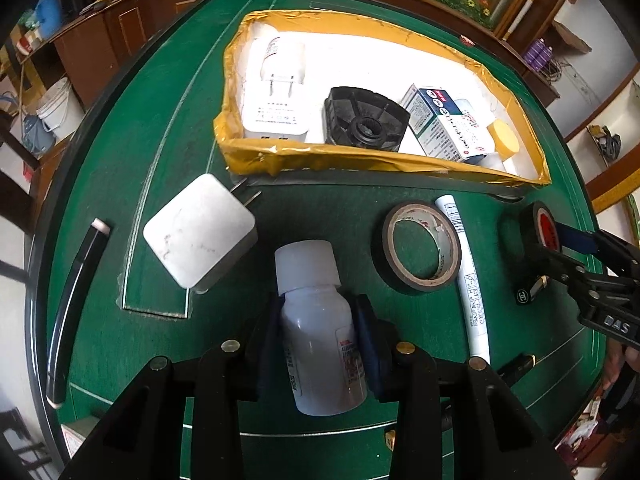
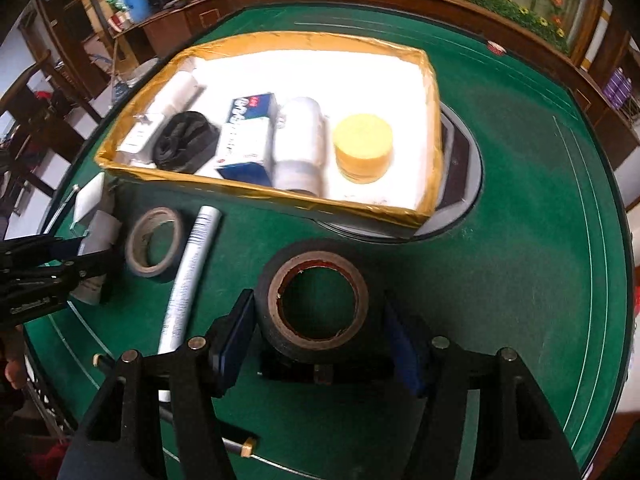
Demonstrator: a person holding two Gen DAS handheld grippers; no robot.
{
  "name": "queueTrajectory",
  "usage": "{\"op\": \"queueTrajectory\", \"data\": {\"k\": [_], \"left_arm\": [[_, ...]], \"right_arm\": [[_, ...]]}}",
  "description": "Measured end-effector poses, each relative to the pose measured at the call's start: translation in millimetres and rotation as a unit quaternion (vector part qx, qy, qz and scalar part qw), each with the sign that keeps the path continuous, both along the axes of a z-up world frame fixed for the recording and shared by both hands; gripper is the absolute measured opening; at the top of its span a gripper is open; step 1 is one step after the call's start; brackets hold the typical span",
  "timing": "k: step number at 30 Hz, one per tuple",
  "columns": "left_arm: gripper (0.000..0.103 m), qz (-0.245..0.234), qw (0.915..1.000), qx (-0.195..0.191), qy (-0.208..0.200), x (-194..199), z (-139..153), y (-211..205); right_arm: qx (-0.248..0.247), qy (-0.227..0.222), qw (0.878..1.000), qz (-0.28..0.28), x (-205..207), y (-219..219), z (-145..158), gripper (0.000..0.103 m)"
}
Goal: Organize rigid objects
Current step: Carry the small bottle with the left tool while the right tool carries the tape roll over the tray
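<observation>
Blue-padded left tool [image 1: 320, 344] is clamped on a white bottle [image 1: 316, 332], pads pressing both sides of its body, cap pointing away toward the box. Right tool [image 2: 320, 340] straddles a black tape roll [image 2: 312, 300]: left pad looks to touch the roll, right pad seems to stand slightly off, so a firm grip can't be confirmed. Roll sits on the green counter [image 2: 520, 260].

Near the left tool: white charger [image 1: 200, 236] to its left, a second tape roll [image 1: 418, 246] and a white marker [image 1: 466, 276] side by side to its right.

Further out, yellow-taped box [image 1: 360, 158] holds a white adapter [image 1: 276, 96], black plastic part [image 1: 366, 120], small carton [image 1: 444, 124] and a yellow-capped jar [image 2: 362, 148].
</observation>
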State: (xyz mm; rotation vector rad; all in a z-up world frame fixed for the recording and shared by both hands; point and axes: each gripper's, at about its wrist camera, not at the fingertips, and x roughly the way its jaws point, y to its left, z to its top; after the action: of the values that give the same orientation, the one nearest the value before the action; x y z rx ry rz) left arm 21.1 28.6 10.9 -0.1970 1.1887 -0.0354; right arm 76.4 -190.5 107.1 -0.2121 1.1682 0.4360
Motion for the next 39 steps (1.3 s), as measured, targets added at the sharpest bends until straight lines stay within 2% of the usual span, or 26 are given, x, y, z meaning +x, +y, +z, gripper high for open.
{"op": "queueTrajectory", "data": {"k": [4,9,17,23,29,39], "left_arm": [[0.038,0.024,0.9997,-0.006,-0.007,-13,0,5],[0.038,0.046,0.9989,-0.007,-0.008,-28,0,10],[0.038,0.058,0.9982,-0.011,-0.009,-39,7,15],[0.038,0.052,0.9975,-0.039,-0.029,-28,18,26],[0.038,0.039,0.9955,-0.074,-0.045,-14,24,32],[0.038,-0.016,0.9937,-0.086,-0.070,23,44,39]], "right_arm": [[0.018,0.001,1.000,0.020,-7,4,10,0.061],[0.015,0.003,0.999,0.046,-11,11,18,0.061],[0.018,-0.004,0.997,0.070,-2,28,35,0.061],[0.025,-0.017,0.997,0.065,4,40,49,0.061],[0.006,-0.019,0.998,0.063,12,54,53,0.061],[0.013,-0.034,0.999,0.005,36,50,65,0.061]]}}
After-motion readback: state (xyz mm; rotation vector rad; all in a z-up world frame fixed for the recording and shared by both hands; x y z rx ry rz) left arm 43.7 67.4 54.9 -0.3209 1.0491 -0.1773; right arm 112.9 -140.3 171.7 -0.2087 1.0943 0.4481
